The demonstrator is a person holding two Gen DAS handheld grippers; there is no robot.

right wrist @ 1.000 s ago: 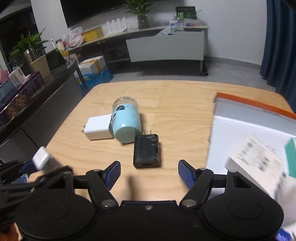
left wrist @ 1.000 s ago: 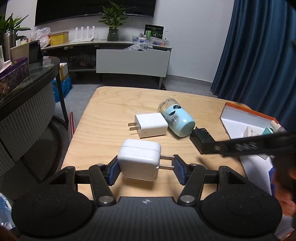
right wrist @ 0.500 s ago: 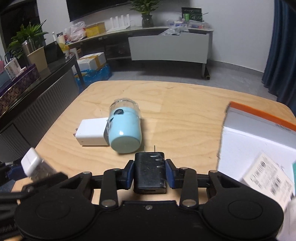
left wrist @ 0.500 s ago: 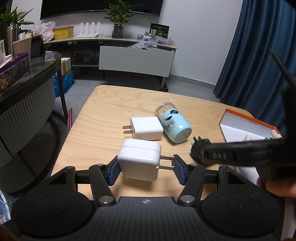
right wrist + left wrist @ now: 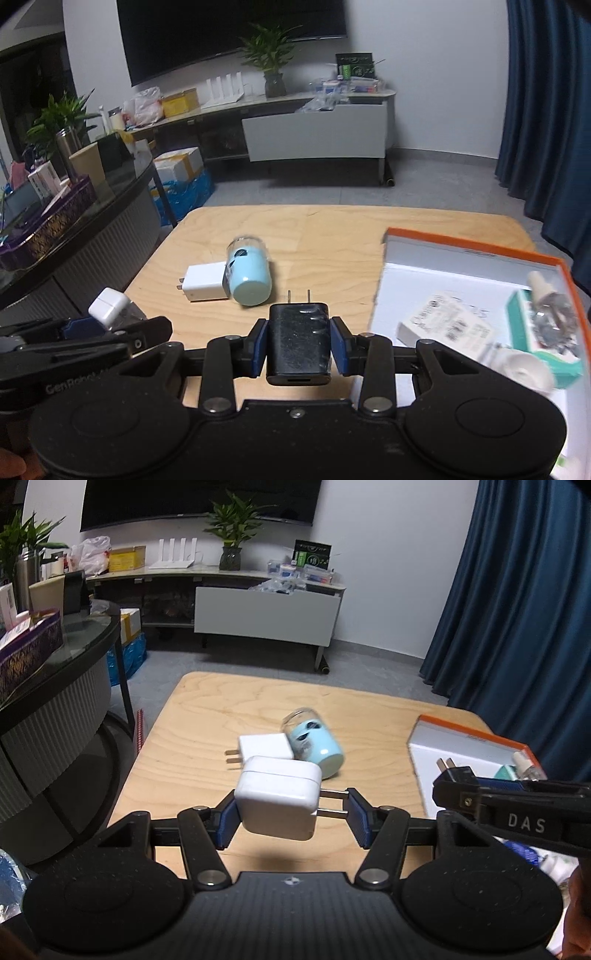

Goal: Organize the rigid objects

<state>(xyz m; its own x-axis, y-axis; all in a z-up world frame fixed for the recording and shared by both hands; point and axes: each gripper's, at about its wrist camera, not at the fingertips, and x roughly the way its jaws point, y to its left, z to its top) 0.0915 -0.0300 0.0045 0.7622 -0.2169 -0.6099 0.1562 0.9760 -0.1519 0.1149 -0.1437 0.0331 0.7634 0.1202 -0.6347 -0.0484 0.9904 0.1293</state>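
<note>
Partly hidden: white charger point(image 5: 277, 797) behind jaws; box point(image 5: 476, 254) cropped.

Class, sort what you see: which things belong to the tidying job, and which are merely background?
Job:
white charger in left gripper
black charger in right gripper
second white charger
blue jar
orange-rimmed box

Background:
potted plant
router
curtain

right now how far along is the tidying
Partly done. The orange box already holds a few small packages. In hand: the left gripper is shut on a white charger, the right gripper on a black charger, both lifted off the table. Left on the table: another white plug and the blue jar lying on its side.
</note>
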